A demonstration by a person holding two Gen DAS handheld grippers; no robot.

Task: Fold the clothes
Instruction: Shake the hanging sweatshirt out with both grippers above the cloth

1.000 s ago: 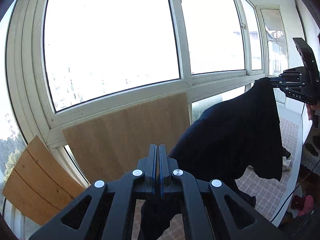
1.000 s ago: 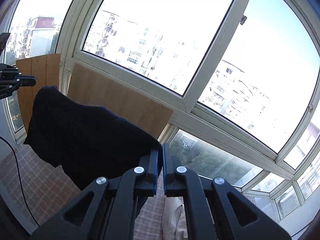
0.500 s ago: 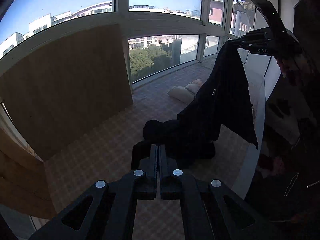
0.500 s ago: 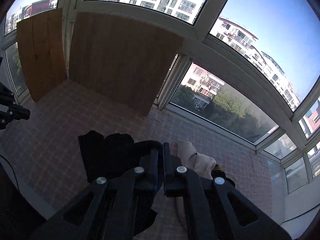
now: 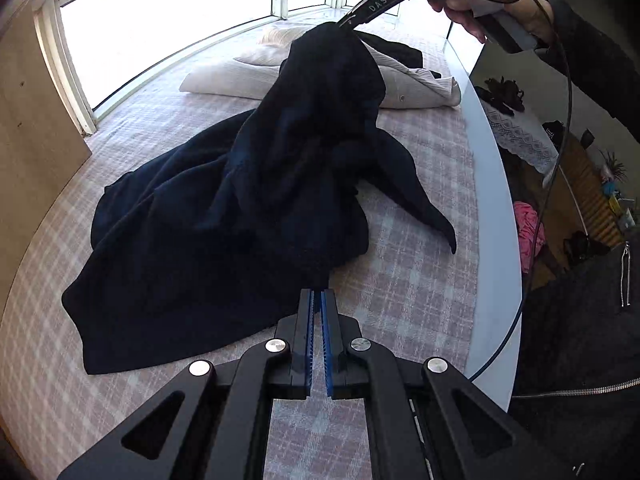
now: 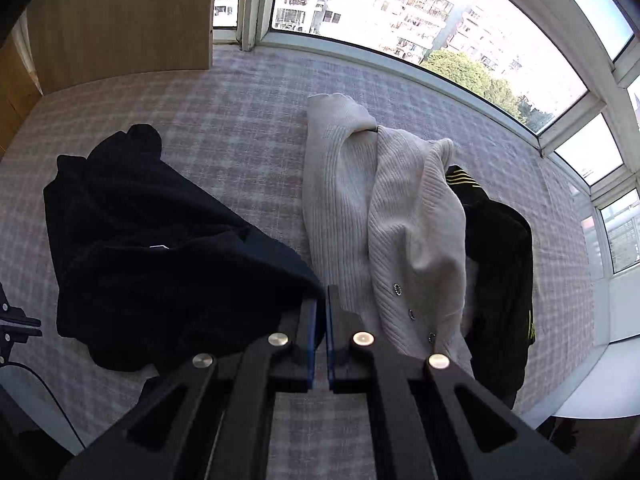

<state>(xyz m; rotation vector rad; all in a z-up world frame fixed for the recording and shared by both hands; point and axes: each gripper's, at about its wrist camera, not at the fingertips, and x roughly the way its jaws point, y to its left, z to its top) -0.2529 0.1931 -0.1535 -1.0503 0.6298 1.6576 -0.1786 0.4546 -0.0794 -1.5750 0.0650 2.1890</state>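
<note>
Laying-out step: both grippers — left gripper (image 5: 317, 300), right gripper (image 6: 322, 304) — clenched on the dark garment (image 5: 240, 208), beside the cream cardigan (image 6: 380, 208) on the checked mat (image 5: 400, 288). Next — release, spread flat.

1. Daylight enters through the windows (image 5: 172, 36); in the left wrist view the panes are blown out to white.
2. In the right wrist view the windows (image 6: 400, 12) hold detail; buildings and trees outside read clearly.
3. The dark garment (image 5: 240, 208) is underexposed; its folds are barely separable.
4. The checked surface (image 6: 248, 120) is evenly lit; shadows on it are soft.
5. Fisheye distortion bends frames and edges; corners vignette to black.
6. Focus is sharp; no motion blur is evident.
</note>
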